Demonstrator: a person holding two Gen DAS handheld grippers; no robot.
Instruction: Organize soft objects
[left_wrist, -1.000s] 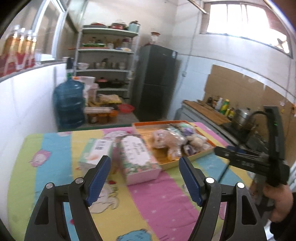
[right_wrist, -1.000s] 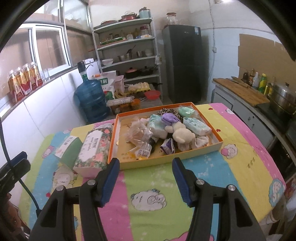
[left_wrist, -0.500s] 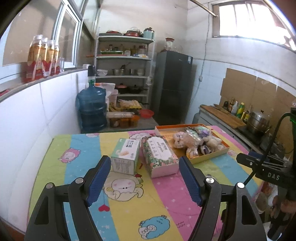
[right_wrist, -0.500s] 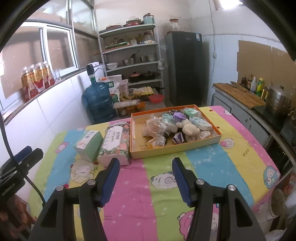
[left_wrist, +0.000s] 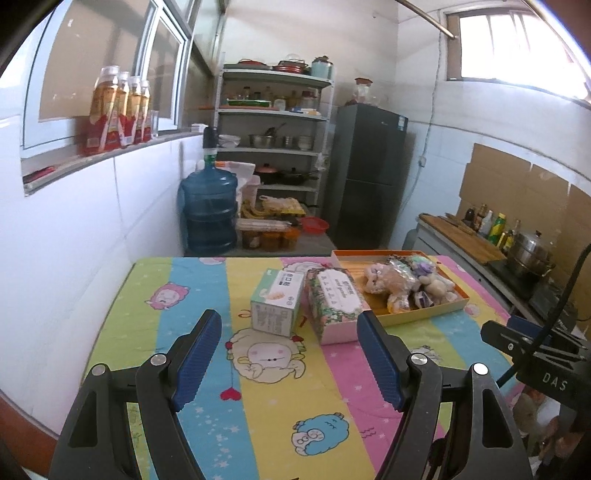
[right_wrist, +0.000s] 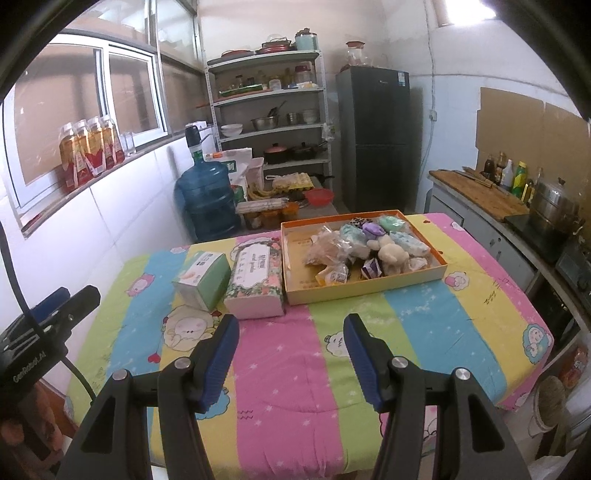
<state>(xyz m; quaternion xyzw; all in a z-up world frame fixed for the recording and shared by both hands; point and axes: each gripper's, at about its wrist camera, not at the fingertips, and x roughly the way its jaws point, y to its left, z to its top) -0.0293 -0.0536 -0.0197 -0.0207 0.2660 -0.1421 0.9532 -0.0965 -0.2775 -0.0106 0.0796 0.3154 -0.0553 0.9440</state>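
Observation:
An orange tray (right_wrist: 369, 290) on the striped cartoon tablecloth holds a pile of soft toys and packets (right_wrist: 373, 247); it also shows in the left wrist view (left_wrist: 424, 315) with the toys (left_wrist: 402, 282). Left of it lie a floral tissue box (right_wrist: 255, 280) (left_wrist: 334, 299) and a green tissue box (right_wrist: 203, 278) (left_wrist: 277, 301). My left gripper (left_wrist: 290, 356) is open and empty, well back from the boxes. My right gripper (right_wrist: 290, 360) is open and empty above the near table edge.
A white tiled wall runs along the table's left side. Behind the table stand a blue water jug (right_wrist: 208, 201), a metal shelf (right_wrist: 269, 110) with pots and a dark fridge (right_wrist: 378, 140). A counter with a steel pot (right_wrist: 554, 205) is at the right.
Both grippers have pulled back and up from the table, so the tray and boxes look smaller and farther. Both stay open and empty.

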